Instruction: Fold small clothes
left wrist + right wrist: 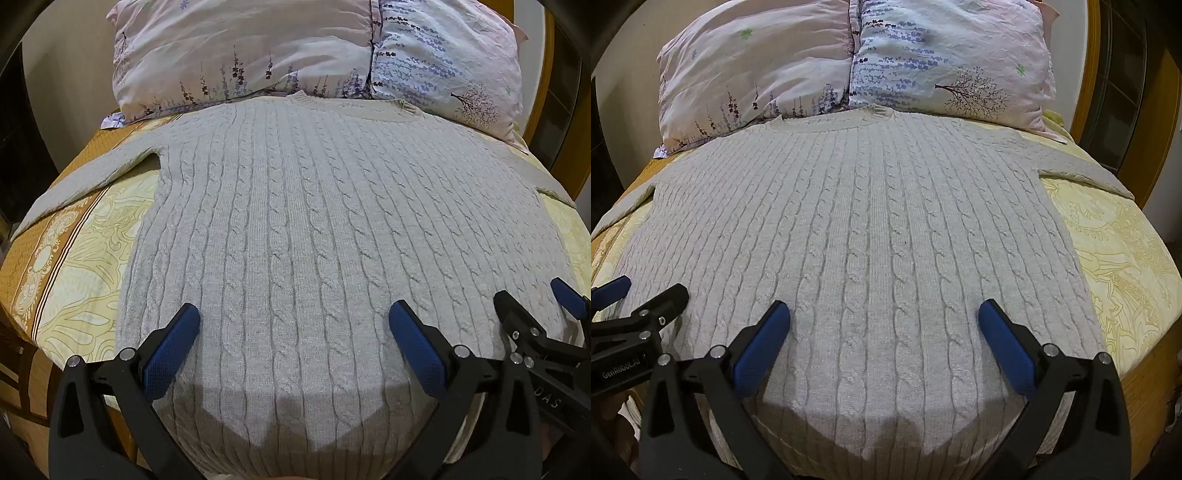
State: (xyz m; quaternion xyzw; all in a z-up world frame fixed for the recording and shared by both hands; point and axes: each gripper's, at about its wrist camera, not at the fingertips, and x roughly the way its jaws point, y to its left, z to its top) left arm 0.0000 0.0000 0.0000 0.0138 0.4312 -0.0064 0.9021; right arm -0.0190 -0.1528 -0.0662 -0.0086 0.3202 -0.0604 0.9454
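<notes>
Both blue-padded black tongs, left gripper [294, 325] and right gripper [884, 321], hovering spread wide, grasping nothing, over pale grey cable-knit sweater [314, 221] lying flat on yellow patterned bedsheet [74, 266], collar nearing floral pillows [258, 55].

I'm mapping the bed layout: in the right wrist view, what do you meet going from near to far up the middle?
Right gripper, open → cable-knit sweater lying flat → its ribbed neckline → two floral pillows at the head of the bed.
</notes>
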